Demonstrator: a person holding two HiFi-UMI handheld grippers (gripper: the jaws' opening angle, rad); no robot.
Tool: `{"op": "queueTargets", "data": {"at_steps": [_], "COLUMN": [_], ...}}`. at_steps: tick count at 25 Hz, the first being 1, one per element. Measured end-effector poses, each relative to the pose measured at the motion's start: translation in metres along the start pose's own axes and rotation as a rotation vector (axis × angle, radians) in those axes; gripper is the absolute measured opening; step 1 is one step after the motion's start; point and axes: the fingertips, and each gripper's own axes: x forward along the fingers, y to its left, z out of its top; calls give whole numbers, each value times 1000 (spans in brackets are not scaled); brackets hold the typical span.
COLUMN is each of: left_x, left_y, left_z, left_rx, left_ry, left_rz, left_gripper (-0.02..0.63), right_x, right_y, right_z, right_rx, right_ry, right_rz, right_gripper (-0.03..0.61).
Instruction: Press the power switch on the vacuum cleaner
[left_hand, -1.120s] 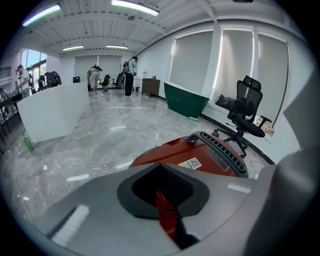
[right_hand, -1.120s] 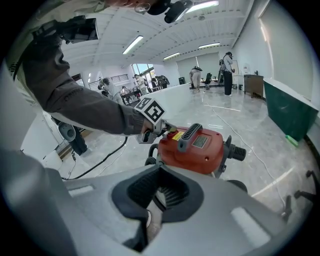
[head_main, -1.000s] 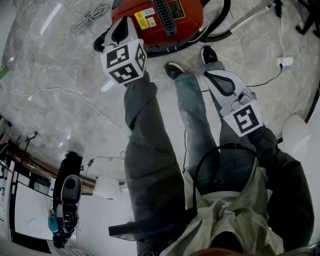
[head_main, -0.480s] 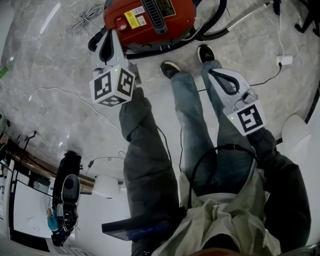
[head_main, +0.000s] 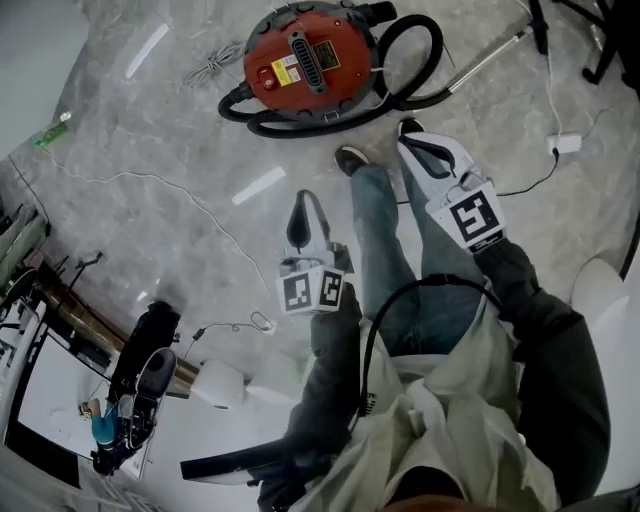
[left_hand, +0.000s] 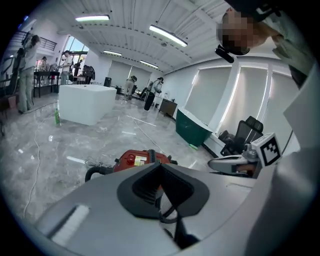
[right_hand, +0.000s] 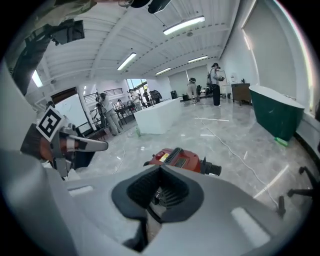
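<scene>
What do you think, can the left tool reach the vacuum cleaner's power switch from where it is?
Probably not yet: the left tool, jaws shut, hangs short of the vacuum cleaner. Only floor lies between, so nothing blocks it.

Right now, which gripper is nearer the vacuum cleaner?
Right, judging by the head view. The right gripper hangs just short of the vacuum cleaner; the left gripper is farther back, beside the person's leg.

A white counter (left_hand: 87, 102) stands on the marble floor (head_main: 150, 220), a green bottle (left_hand: 56, 117) beside it. A dark green tub (left_hand: 192, 131) (near the windows) sits well apart.
</scene>
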Motion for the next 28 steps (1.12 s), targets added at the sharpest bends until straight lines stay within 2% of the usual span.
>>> {"op": "queueTargets", "data": {"at_steps": [5,11,14,20,26,28], "left_x": [-50,-94,-112,-137,-153,-160], "left_y": [-45,-64,-72,-91,-125,-131], "left_z": [41,103,129,143,150,148], "left_rx": [14,-3,16,31,55,52], "left_ry": [-33,-129,-169,-197,-267,-285], "left_rz": [-8,48,59,109,104,111], "left_gripper": [2,2,2,2,2,2], "right_x": [-56,-115,-139,-164,-185,-193], "right_y": [0,13,17,11,33,42], "right_z": [42,73,91,120,171,176], "right_rx": [-69,-121,-157,-155,-218,-241], "right_ry": [22,66,62,-5,-180,-204], "right_rz": [19,61,85,87,123,125], "right_gripper": [0,0,0,0,0,0]}}
